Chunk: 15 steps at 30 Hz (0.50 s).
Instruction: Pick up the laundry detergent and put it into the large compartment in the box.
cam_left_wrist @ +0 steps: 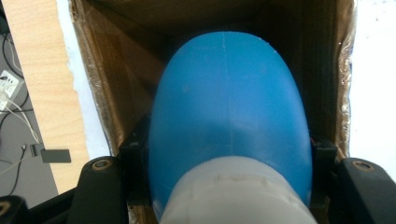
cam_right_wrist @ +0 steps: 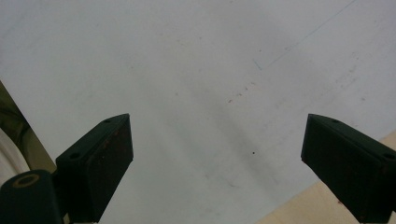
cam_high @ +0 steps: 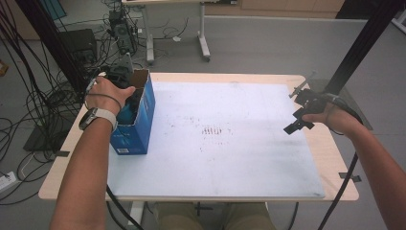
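A blue cardboard box [cam_high: 139, 132] stands open-topped at the left edge of the white mat [cam_high: 230, 148]. My left gripper [cam_high: 130, 98] reaches down into it, shut on a blue rounded bottle-like object [cam_left_wrist: 229, 102] with a white end [cam_left_wrist: 233, 196] nearest the camera. In the left gripper view the black jaws press on both sides of this object, and the brown inner walls of the box [cam_left_wrist: 116, 79] surround it. My right gripper [cam_high: 294, 111] hovers over the mat's right edge. It is open, with only the mat [cam_right_wrist: 196, 70] between its jaws [cam_right_wrist: 217, 130].
The wooden table [cam_high: 335, 158] shows as a narrow rim around the mat. Cables and equipment [cam_high: 119, 28] lie on the floor beyond the table's far left. A black frame post [cam_high: 354, 48] rises at the far right corner.
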Each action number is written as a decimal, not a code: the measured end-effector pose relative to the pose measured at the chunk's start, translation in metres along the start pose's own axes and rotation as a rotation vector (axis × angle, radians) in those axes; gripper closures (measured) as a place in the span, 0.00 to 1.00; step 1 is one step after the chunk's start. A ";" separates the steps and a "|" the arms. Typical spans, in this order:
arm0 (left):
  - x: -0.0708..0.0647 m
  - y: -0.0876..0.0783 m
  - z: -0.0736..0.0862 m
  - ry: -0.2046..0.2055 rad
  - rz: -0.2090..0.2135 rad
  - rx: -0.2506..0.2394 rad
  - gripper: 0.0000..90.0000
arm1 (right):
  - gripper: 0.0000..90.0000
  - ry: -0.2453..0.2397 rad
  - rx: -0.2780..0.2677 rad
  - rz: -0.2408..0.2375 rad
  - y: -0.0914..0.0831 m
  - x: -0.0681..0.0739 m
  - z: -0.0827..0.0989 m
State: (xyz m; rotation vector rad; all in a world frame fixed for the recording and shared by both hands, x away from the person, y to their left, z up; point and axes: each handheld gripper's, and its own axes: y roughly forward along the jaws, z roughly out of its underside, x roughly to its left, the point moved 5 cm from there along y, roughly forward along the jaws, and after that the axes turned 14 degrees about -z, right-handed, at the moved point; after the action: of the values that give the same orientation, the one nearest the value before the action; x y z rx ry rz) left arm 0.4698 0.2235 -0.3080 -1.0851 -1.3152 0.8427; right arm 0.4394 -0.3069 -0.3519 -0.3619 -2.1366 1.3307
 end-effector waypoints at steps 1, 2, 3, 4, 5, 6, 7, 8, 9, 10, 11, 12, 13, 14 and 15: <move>-0.001 0.001 0.000 -0.002 0.002 0.000 0.42 | 0.10 0.000 0.001 0.000 0.000 0.000 0.000; -0.001 0.002 0.000 0.001 0.001 0.000 0.42 | 0.10 0.000 0.001 -0.001 0.001 0.000 0.000; -0.001 0.002 0.000 0.001 0.003 0.003 0.42 | 0.10 0.000 0.000 -0.002 0.001 0.000 0.000; -0.001 0.003 0.000 0.002 0.003 0.003 0.42 | 0.10 0.002 -0.001 -0.003 0.001 0.000 0.000; -0.001 0.004 0.000 -0.001 0.005 0.001 0.42 | 0.10 0.001 0.002 -0.001 0.001 -0.001 0.001; -0.001 0.005 0.000 0.000 0.005 0.001 0.42 | 0.10 0.003 0.001 -0.002 0.001 -0.001 0.001; -0.001 0.006 0.000 0.000 0.005 0.005 0.42 | 0.10 0.004 0.000 -0.002 0.001 -0.001 0.001; -0.001 0.007 0.000 -0.001 0.005 0.004 0.42 | 0.10 0.005 0.000 -0.002 0.001 -0.001 0.002; -0.002 0.008 0.000 -0.001 0.005 0.002 0.42 | 0.10 0.003 0.002 -0.001 0.001 -0.002 0.002; -0.002 0.009 0.000 0.000 0.004 0.008 0.42 | 0.10 0.003 0.001 -0.001 0.001 -0.002 0.002; -0.002 0.010 0.000 0.002 0.002 0.001 0.42 | 0.10 0.005 0.002 -0.002 0.001 -0.002 0.002; -0.003 0.011 0.001 0.003 0.001 0.005 0.42 | 0.10 0.004 0.003 -0.002 0.002 -0.002 0.002; -0.003 0.012 0.001 0.005 0.002 0.007 0.42 | 0.10 0.005 0.002 -0.003 0.002 -0.002 0.002; -0.004 0.013 0.001 0.007 0.001 0.011 0.42 | 0.10 0.004 0.002 -0.004 0.002 -0.002 0.002; -0.004 0.014 0.001 0.007 0.003 0.010 0.42 | 0.10 0.005 0.003 -0.004 0.002 -0.002 0.002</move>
State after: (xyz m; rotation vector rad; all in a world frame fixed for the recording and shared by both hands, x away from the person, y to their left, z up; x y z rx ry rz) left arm 0.4697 0.2239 -0.3223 -1.0814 -1.3032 0.8457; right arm 0.4397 -0.3082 -0.3551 -0.3595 -2.1303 1.3298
